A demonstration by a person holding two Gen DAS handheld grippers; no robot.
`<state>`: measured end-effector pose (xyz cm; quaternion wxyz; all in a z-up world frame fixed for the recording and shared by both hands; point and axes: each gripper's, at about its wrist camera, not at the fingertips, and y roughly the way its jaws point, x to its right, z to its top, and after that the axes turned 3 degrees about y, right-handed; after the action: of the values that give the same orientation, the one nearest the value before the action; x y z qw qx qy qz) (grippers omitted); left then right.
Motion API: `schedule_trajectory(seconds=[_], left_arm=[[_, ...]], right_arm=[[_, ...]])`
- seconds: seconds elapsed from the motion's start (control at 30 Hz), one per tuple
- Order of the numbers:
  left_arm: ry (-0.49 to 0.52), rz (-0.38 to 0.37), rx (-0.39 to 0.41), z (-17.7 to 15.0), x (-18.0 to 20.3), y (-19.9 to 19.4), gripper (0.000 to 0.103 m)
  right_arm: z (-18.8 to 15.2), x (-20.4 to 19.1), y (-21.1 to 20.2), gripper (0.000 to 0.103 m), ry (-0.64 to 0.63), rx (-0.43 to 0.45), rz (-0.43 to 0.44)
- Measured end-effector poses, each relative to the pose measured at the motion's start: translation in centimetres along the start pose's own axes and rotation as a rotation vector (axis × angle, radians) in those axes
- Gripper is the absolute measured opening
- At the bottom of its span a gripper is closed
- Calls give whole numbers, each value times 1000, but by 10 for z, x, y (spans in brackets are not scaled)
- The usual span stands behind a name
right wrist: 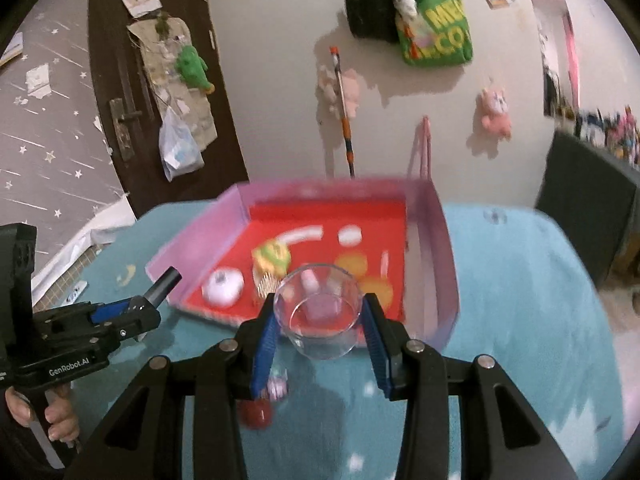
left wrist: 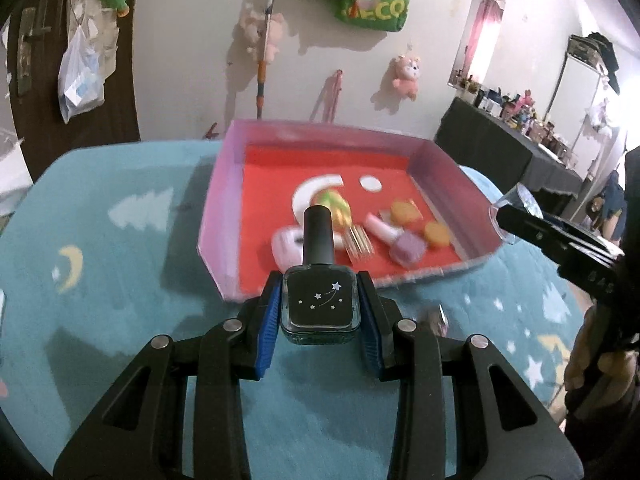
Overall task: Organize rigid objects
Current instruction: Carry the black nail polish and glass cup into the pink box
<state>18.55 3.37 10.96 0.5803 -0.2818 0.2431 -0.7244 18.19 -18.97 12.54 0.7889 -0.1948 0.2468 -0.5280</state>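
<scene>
Left wrist: left hand-held gripper clamped polish bottle, cap pointing ahead toward tray; right hand-held gripper gripped glass, equally near.

My left gripper is matte black, with two angular arms on each side spreading toward five and seven o'clock, each pierced by a triangular cut-out and pinned with round silver rivets. Its fingers carry ribbed blue pads on the inner faces. My right gripper is built the same: black linkages, silver pivot rivets, ribbed blue pads. Seen from the right wrist, at eight o'clock, the left tool's black body shows small screws, a blue insert and white lettering reading "GenRobot.AI", and my left hand wraps its handle.
</scene>
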Motion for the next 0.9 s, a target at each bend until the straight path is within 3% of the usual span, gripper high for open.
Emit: schedule_trajectory(seconds=[0.17, 0.37, 0.63, 0.9], left_arm=[[19, 10, -58, 35, -9, 29, 34], [56, -4, -154, 69, -18, 70, 34], [78, 0, -295, 82, -25, 121, 34], [104, 42, -354, 82, -19, 146, 34]], right_arm=[[40, -11, 42, 44, -55, -67, 43], [64, -11, 102, 44, -86, -196, 82], [67, -3, 169, 44, -99, -394, 88], [65, 1, 205, 44, -103, -493, 54]])
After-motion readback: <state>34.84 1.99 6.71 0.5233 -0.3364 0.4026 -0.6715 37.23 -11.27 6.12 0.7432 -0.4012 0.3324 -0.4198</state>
